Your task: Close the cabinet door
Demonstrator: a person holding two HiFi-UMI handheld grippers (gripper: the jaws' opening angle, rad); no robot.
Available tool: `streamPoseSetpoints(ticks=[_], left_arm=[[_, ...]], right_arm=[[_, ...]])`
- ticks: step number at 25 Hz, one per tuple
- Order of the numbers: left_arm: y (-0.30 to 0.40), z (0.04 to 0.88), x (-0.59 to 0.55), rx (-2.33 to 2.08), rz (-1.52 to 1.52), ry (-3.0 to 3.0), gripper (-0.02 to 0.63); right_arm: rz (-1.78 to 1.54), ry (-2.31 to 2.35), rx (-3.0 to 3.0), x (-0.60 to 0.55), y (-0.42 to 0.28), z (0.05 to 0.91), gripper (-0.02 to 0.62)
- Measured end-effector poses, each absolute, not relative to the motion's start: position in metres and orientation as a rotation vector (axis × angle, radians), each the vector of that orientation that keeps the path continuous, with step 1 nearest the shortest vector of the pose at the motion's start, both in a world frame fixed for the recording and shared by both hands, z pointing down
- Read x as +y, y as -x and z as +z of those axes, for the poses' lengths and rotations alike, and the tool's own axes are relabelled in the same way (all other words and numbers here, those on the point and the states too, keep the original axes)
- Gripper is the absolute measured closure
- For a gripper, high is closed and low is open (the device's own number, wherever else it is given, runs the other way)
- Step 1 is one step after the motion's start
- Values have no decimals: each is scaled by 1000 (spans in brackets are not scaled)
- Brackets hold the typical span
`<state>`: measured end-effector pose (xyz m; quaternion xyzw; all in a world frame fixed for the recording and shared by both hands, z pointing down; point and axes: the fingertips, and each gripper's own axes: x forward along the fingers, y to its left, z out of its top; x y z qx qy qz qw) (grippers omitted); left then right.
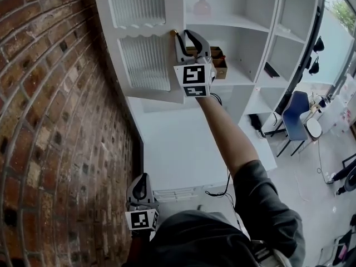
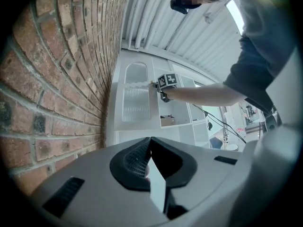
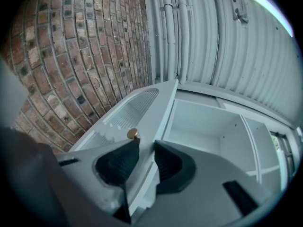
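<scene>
The white cabinet door [image 1: 146,63] with a ribbed glass panel stands partly open beside the brick wall. Its small brass knob [image 1: 173,33] sits near the door's free edge. My right gripper [image 1: 186,35] is raised to that edge at arm's length. In the right gripper view the door [image 3: 132,110] runs between the two pads of the right gripper [image 3: 147,143], which clamp its edge just below the knob [image 3: 133,134]. My left gripper [image 1: 140,185] hangs low by the person's body, shut with nothing in it [image 2: 150,141]. The left gripper view shows the door [image 2: 136,105] far ahead.
A brick wall [image 1: 50,121] lies close on the left. Above the open door is a shut door [image 1: 136,4]. Open shelves hold a pale bottle [image 1: 202,6] and a brown box [image 1: 218,65]. A white counter [image 1: 178,149] lies below, and a blue chair [image 1: 297,115] stands to the right.
</scene>
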<state>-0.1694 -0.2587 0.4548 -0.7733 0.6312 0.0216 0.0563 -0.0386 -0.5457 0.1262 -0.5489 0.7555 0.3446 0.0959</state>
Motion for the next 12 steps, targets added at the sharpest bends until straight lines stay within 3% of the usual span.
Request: streamPoseSetpoints(ticks=[12], left_arm=[[173, 458, -267, 1942, 65, 2338, 603]], right_arm=[[1020, 1637, 2248, -577, 34, 127, 498]])
